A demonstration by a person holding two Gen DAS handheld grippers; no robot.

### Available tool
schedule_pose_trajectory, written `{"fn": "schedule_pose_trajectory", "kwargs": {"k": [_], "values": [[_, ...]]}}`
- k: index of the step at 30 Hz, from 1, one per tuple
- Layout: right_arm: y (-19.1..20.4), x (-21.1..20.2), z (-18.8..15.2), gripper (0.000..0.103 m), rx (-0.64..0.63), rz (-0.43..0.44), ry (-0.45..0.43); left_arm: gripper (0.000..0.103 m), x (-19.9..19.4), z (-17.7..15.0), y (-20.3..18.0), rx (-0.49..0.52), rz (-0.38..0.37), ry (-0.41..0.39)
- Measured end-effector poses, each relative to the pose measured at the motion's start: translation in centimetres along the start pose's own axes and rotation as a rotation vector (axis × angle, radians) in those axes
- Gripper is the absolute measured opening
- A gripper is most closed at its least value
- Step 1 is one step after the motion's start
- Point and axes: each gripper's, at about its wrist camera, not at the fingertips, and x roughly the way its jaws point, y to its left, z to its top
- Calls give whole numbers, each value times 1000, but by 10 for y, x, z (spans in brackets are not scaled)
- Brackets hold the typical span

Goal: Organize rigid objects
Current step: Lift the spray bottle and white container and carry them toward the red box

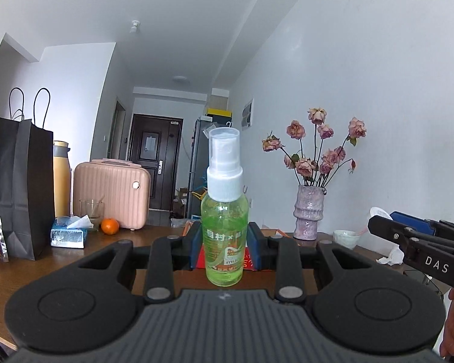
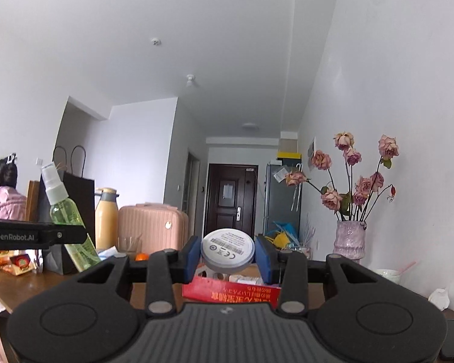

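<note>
Left wrist view: the left tongs (image 1: 225,251) stand nearly closed, their blue pads pressed on both sides of a green spray bottle (image 1: 224,230), which is held upright with its clear cap and white collar on top, lifted clear of the wooden surface (image 1: 60,263). Behind the bottle, low between the fingers, a red box (image 1: 248,262) is partly hidden. On the surface to the left stand a black paper bag (image 1: 22,187), a yellow flask (image 1: 61,178), a pink case (image 1: 112,193), a drinking glass (image 1: 91,211), a tissue pack (image 1: 69,232) and an orange (image 1: 110,226). To the right stands a vase of dried roses (image 1: 308,211), with a small white bowl (image 1: 345,238) beside it. The right tongs (image 1: 384,227) enter from the right edge; their jaws cannot be read here. Right wrist view: the right tongs (image 2: 228,255) are likewise narrowed, blue pads gripping a round white device (image 2: 228,249) by its rim, its labelled face turned toward the camera, raised above the red box (image 2: 231,293) on the surface (image 2: 21,281). At the left edge the side of the left tongs (image 2: 72,236) shows, carrying the green spray bottle (image 2: 64,208), which appears tilted in this view. A person in a pink garment (image 2: 3,202) is seen at the far left. The vase of dried roses (image 2: 349,239) stands at the right, against the wall.
</note>
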Motion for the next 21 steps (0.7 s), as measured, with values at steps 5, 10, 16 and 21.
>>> {"fn": "schedule_pose_trajectory", "kwargs": {"k": [5, 10, 16, 21], "values": [[-3, 7, -1, 39, 22, -5, 11, 31, 8, 0, 6, -14, 17, 13], [-9, 19, -6, 39, 44, -18, 22, 31, 32, 0, 7, -5, 21, 35], [-23, 53, 4, 39, 71, -26, 5, 31, 75, 22, 8, 30, 23, 14], [-39, 97, 35, 39, 39, -24, -67, 31, 124, 64, 7, 96, 16, -69]]}}
